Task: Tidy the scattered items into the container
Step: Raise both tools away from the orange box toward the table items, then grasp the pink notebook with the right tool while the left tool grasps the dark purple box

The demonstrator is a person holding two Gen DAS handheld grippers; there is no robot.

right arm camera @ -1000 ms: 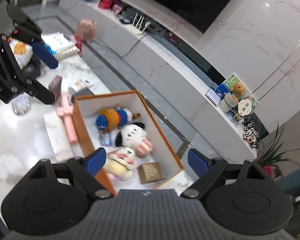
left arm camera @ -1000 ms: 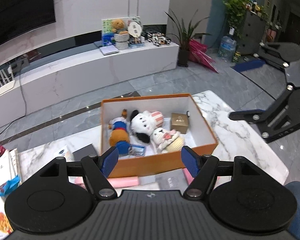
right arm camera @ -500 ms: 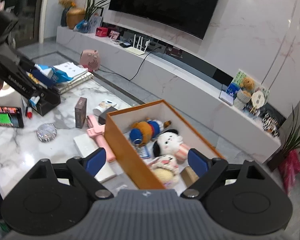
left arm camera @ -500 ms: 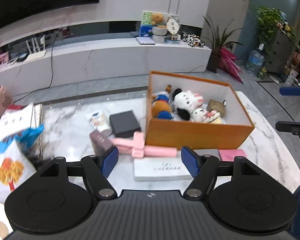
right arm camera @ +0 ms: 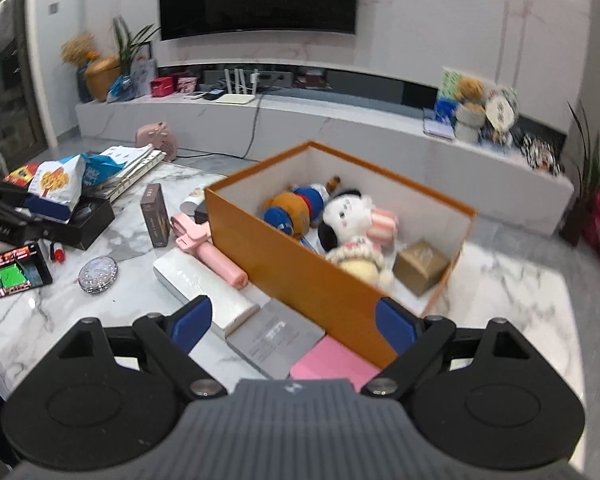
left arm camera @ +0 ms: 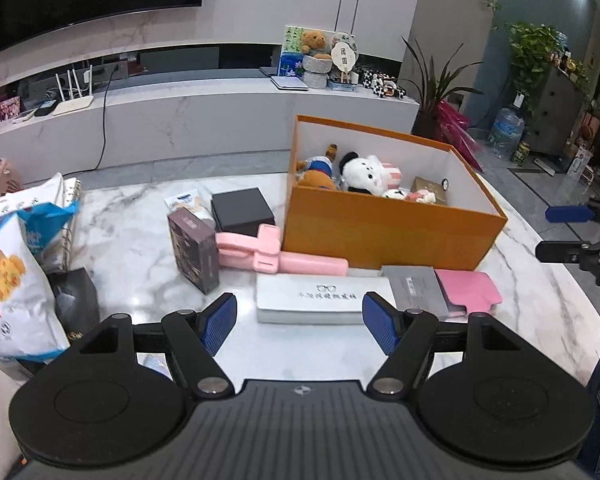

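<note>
Orange box (left arm camera: 384, 232) standing far right on the marble table (left arm camera: 140, 280), its near wall hiding most of the plush toys (left arm camera: 370, 174) inside. Just near it: white glasses case (left arm camera: 324, 298), grey booklet (left arm camera: 414, 290) partly covering a pink wallet (left arm camera: 470, 288), pink selfie stick (left arm camera: 276, 258). Left gripper (left arm camera: 300, 322) and right gripper (right arm camera: 290, 322) both spread wide, holding nothing.

Both views are evenly lit by cool indoor ceiling light, with bright spots at the upper right of the left wrist frame and soft glare on the marble table (left arm camera: 132, 240). Fisheye bending curves the edges strongly. The right wrist view is blurred throughout, the orange box (right arm camera: 300, 268) smeared; the left is sharp.
</note>
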